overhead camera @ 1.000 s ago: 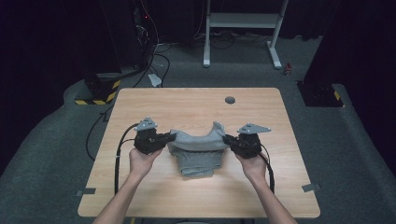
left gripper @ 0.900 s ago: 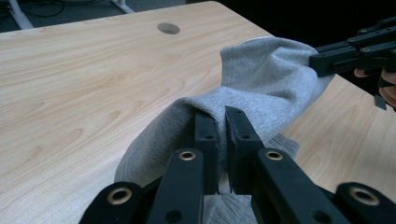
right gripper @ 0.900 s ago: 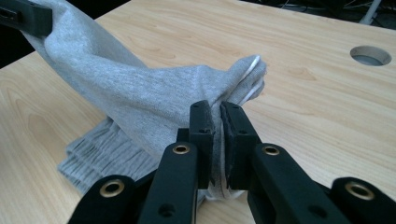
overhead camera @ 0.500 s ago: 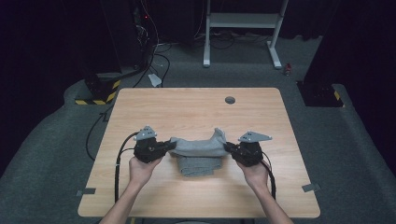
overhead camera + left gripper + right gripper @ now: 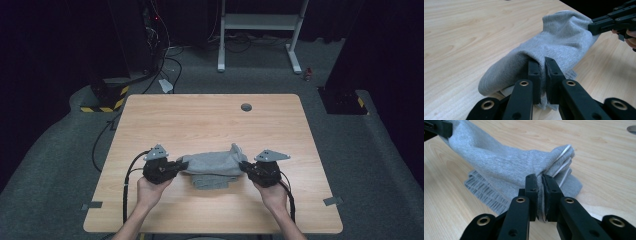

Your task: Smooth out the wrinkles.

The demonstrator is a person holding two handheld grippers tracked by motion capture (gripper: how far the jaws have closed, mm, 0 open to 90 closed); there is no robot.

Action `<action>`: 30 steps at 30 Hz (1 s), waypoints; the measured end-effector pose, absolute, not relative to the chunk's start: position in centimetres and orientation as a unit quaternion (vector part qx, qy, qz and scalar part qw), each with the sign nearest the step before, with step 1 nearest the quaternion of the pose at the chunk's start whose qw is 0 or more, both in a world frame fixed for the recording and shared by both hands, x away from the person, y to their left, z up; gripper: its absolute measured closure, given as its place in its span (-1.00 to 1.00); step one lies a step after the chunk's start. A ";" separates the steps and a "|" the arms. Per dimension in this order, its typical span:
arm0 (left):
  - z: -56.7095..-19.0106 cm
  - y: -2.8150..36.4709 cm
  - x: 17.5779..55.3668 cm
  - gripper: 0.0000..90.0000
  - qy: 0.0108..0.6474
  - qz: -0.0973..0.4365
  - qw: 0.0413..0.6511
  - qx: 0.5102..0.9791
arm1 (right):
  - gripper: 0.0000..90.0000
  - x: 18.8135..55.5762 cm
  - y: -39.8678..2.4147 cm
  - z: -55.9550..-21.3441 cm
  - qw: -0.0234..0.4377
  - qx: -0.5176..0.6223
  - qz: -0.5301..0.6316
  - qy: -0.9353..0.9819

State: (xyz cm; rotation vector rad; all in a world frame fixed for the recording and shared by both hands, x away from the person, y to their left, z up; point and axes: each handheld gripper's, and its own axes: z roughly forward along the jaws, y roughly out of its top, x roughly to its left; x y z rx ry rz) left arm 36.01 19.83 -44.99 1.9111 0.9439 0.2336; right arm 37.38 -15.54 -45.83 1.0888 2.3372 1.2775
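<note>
Dark room, grey carpet, wooden tabletop (image 5: 210, 120) with a cable hole at the far side. Item: one grey garment (image 5: 212, 167), part-folded, near my edge of the tabletop, its lower layer lying flat and ribbed hem showing beneath. My left tool (image 5: 181, 165) is clamped on the garment's left end, my right tool (image 5: 243, 166) on its right end where several layers stack; I judge this two-ended hold keeps the top layer taut so the fold lands square. Pose: both hands low, just above the wood, forearms entering from my side, tools pointing inward toward each other, level.
</note>
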 end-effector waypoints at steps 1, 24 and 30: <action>-45.1 19.8 35.9 0.87 0.385 0.096 0.476 0.784 | 0.85 37.3 -15.5 -46.0 0.130 0.375 0.437 0.807; -49.9 18.4 34.0 0.86 0.383 0.085 0.384 0.836 | 0.81 35.7 -14.6 -50.4 0.103 0.363 0.362 0.852; -50.1 18.4 35.4 0.85 0.400 0.093 0.386 0.826 | 0.80 36.8 -14.6 -50.7 0.102 0.379 0.359 0.847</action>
